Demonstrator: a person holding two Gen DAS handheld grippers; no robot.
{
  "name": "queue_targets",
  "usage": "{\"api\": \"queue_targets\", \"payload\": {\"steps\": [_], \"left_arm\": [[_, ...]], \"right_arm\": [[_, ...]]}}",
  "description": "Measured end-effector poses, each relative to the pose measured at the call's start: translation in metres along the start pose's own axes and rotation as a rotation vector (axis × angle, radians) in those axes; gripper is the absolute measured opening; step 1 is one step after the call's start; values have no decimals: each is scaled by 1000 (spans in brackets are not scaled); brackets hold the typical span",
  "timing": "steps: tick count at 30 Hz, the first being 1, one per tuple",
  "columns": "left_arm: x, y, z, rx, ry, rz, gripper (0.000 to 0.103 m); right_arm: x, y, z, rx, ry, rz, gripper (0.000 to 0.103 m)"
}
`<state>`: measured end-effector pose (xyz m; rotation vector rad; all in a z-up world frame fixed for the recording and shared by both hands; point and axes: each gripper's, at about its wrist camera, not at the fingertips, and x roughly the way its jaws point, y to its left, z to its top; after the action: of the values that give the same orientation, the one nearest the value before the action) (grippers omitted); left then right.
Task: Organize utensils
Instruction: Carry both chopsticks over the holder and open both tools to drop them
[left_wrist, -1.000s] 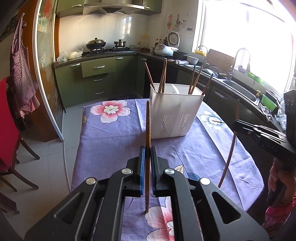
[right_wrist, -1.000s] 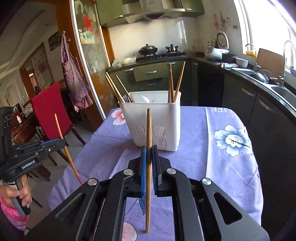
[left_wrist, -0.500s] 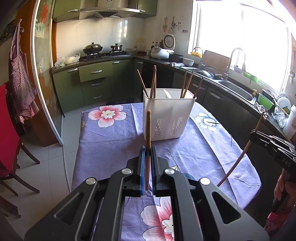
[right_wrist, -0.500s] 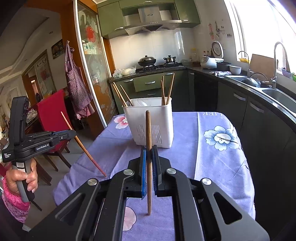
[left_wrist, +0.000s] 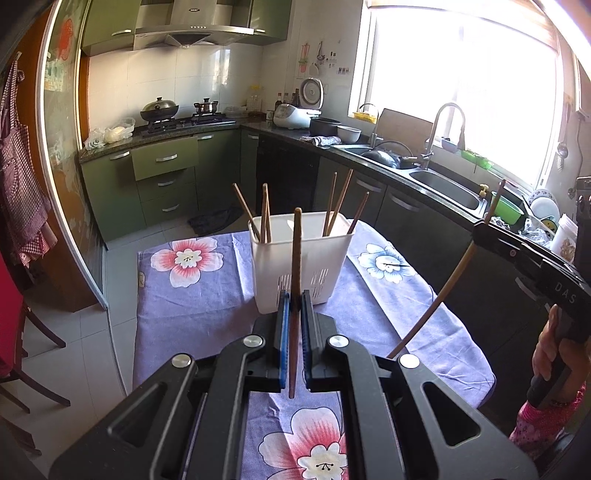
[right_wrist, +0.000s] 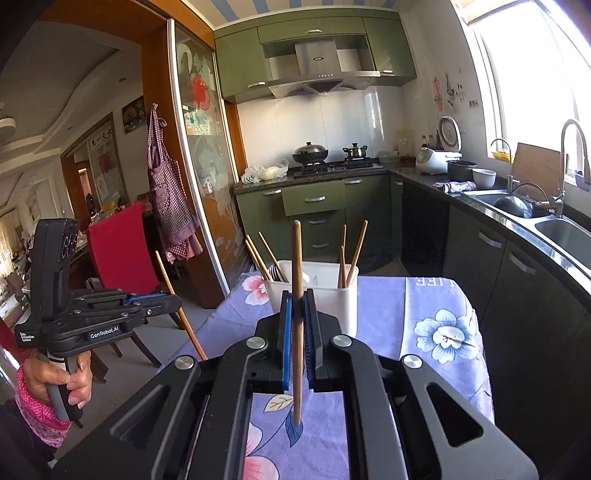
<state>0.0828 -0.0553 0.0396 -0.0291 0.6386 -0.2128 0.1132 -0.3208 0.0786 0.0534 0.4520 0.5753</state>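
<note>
A white slotted utensil holder (left_wrist: 301, 258) stands on the purple flowered tablecloth (left_wrist: 192, 295) with several brown chopsticks upright in it. It also shows in the right wrist view (right_wrist: 332, 291). My left gripper (left_wrist: 293, 302) is shut on a brown chopstick (left_wrist: 295, 266), held upright in front of the holder. My right gripper (right_wrist: 297, 306) is shut on another brown chopstick (right_wrist: 296, 266), also upright, short of the holder. Each gripper shows in the other's view, the right one (left_wrist: 480, 230) at the right, the left one (right_wrist: 170, 301) at the left.
A red chair (right_wrist: 122, 251) stands left of the table. Green cabinets (left_wrist: 162, 173), a stove with pots (left_wrist: 177, 114) and a sink counter (left_wrist: 443, 181) line the back and right. The table's right edge (left_wrist: 461, 325) drops off close to the counter.
Both grippers have risen and pulled back from the holder, which now looks smaller and farther. Each keeps its chopstick clamped.
</note>
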Motion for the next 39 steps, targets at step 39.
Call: {"api": "queue_targets", "payload": {"steps": [39], "left_arm": [[132, 3, 122, 28, -44, 93, 6]], "right_arm": [[174, -40, 120, -3, -23, -61, 7]]}}
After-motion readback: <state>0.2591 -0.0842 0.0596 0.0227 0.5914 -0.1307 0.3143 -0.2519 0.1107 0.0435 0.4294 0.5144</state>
